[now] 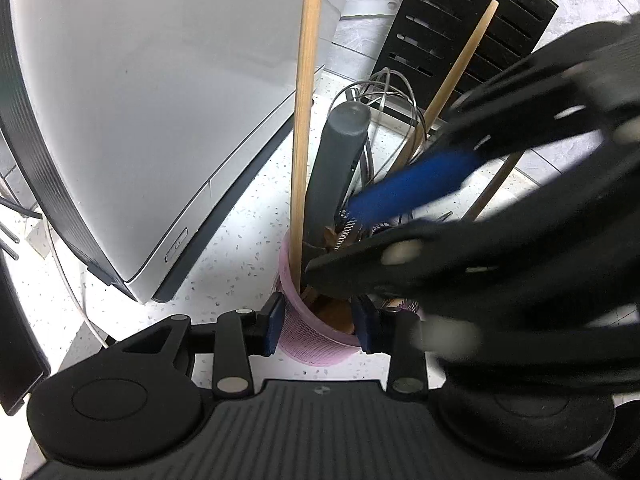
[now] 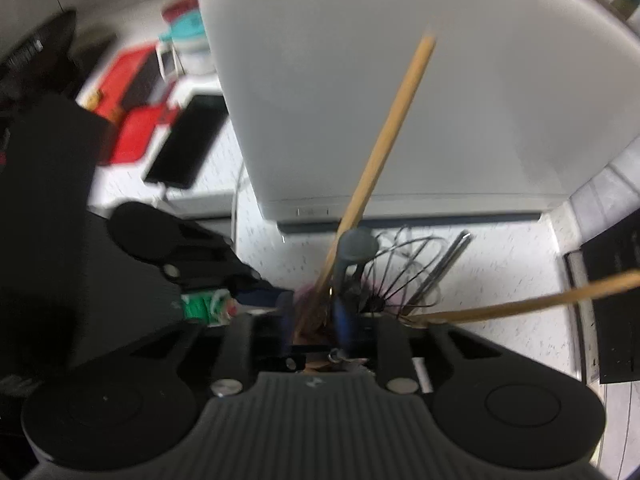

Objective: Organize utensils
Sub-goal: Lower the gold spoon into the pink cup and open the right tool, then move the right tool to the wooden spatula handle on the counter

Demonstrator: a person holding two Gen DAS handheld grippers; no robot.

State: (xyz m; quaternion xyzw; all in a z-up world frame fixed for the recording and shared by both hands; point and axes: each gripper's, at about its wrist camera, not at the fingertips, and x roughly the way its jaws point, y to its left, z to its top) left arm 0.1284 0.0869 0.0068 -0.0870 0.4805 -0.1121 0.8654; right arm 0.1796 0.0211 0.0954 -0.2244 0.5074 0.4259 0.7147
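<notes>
left gripper [image 1: 318, 330] jaws clamp pink cup [image 1: 308, 340], steadying it | right gripper [image 2: 314, 326] jaws parted above cup, blue pad [image 1: 408, 190] among handles | whisk [image 2: 400, 276] stowed

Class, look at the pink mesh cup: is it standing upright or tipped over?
Upright. The pink cup stands on the counter between the left gripper pads, mouth up, with wooden handles and a whisk rising from it.

We look through two fisheye cameras, one on each handheld gripper, both angled steeply down along the fingers. The left view sits very close to a pink mesh holder [image 1: 308, 336] on a speckled counter [image 1: 224, 248]. The right view looks down from above — both share the holder's utensils and a grey appliance [image 2: 400, 100].
</notes>
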